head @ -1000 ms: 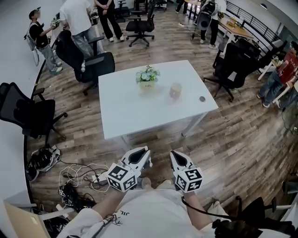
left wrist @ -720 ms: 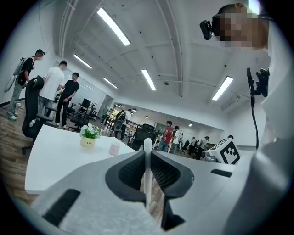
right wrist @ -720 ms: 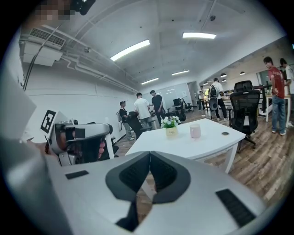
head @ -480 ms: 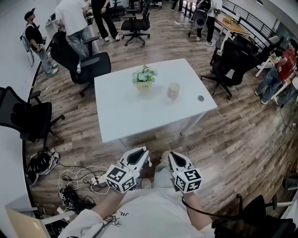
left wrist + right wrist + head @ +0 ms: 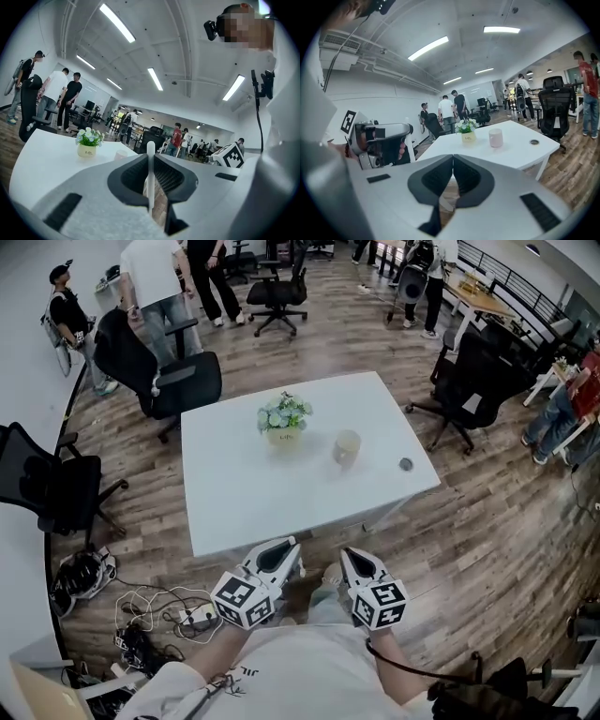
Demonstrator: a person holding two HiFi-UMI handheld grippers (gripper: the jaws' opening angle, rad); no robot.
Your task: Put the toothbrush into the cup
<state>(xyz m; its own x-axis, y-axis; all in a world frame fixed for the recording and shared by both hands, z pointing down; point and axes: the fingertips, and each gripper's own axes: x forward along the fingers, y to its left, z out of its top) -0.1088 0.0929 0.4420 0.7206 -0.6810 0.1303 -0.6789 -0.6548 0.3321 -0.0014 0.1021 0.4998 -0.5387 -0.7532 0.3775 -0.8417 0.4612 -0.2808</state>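
Left hand-held gripper (image 5: pixel 293 546) clamped on toothbrush (image 5: pixel 150 165), upright between jaws. Right hand-held gripper (image 5: pixel 348 552) closed, empty. Desk (image 5: pixel 234 498) nearer than second ago. Cup (image 5: pixel 346 446) ahead, slightly right, still well apart. Approach under way; insertion not begun.

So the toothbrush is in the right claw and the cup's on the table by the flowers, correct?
No, the toothbrush is in the left claw; the left gripper view shows it. The cup is on the table by the flowers.
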